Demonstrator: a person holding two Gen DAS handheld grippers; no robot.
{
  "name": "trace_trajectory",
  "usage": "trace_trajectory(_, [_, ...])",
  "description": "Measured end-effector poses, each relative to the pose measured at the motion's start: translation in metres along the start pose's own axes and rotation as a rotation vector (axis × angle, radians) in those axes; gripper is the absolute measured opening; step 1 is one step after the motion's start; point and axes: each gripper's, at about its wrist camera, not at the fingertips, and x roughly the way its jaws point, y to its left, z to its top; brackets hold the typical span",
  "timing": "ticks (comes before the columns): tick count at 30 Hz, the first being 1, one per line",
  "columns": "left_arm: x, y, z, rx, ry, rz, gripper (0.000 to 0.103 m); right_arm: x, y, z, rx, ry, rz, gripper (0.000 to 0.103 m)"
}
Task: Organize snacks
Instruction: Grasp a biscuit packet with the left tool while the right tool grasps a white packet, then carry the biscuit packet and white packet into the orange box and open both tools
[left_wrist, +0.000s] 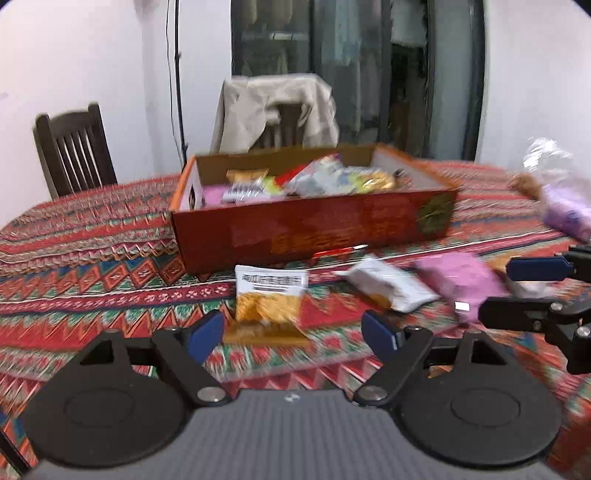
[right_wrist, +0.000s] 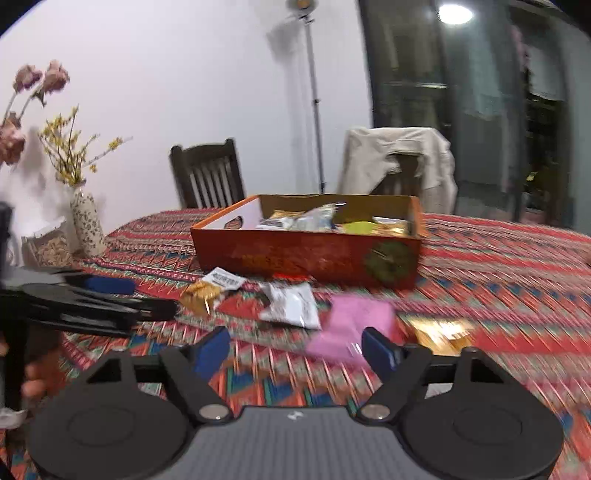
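A red cardboard box (left_wrist: 314, 225) stands mid-table with several snack packets inside. In front of it lie a yellow packet (left_wrist: 269, 302), a white packet (left_wrist: 391, 288) and a pink packet (left_wrist: 458, 280). My left gripper (left_wrist: 293, 330) is open, low over the cloth, with the near end of the yellow packet between its fingers and untouched. In the right wrist view my right gripper (right_wrist: 295, 347) is open with the pink packet (right_wrist: 351, 325) just ahead of its right finger. A gold packet (right_wrist: 443, 332) lies to its right. The frames are blurred.
A patterned cloth (left_wrist: 92, 258) covers the table. A flower vase (right_wrist: 86, 229) stands at the left edge and a clear bag with purple contents (left_wrist: 565, 210) at the right. Behind the table are a dark chair (left_wrist: 74, 147), a jacket-draped chair (left_wrist: 277, 110) and a light stand (right_wrist: 314, 110).
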Motion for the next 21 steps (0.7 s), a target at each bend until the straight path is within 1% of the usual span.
trace_trajectory(1, [0.014, 0.002, 0.002, 0.003, 0.014, 0.010, 0.078, 0.018, -0.001, 0.008, 0.007, 0.022, 0.014, 0.069])
trace_trajectory(3, [0.032, 0.007, 0.005, 0.002, 0.026, 0.008, 0.077, 0.050, -0.001, 0.019, 0.011, 0.062, 0.031, 0.066])
trace_trajectory(4, [0.039, 0.010, 0.005, -0.006, 0.033, 0.000, 0.076, 0.064, -0.001, 0.024, 0.008, 0.078, 0.025, 0.065])
trace_trajectory(6, [0.046, 0.017, 0.002, -0.036, 0.042, -0.015, 0.070, 0.089, 0.000, 0.029, -0.003, 0.109, 0.019, 0.064])
trace_trajectory(7, [0.045, 0.020, 0.002, -0.047, 0.035, -0.023, 0.065, 0.099, 0.000, 0.030, -0.001, 0.120, 0.019, 0.063])
trace_trajectory(8, [0.044, 0.021, 0.001, -0.049, 0.030, -0.034, 0.044, 0.107, 0.000, 0.030, 0.002, 0.128, 0.020, 0.062])
trace_trajectory(10, [0.041, 0.021, 0.001, -0.042, 0.023, -0.033, 0.042, 0.117, -0.001, 0.027, 0.004, 0.140, 0.022, 0.057])
trace_trajectory(12, [0.039, 0.021, 0.001, -0.045, 0.020, -0.032, 0.041, 0.121, 0.001, 0.021, -0.028, 0.145, 0.003, 0.048])
trace_trajectory(13, [0.038, 0.020, 0.000, -0.046, 0.019, -0.028, 0.041, 0.120, 0.004, 0.019, -0.051, 0.144, -0.006, 0.046])
trace_trajectory(18, [0.038, 0.019, -0.001, -0.044, 0.020, -0.024, 0.041, 0.117, 0.013, 0.017, -0.096, 0.135, -0.004, 0.042])
trace_trajectory(21, [0.038, 0.020, 0.000, -0.050, 0.021, -0.023, 0.041, 0.114, 0.015, 0.018, -0.084, 0.137, 0.017, 0.041])
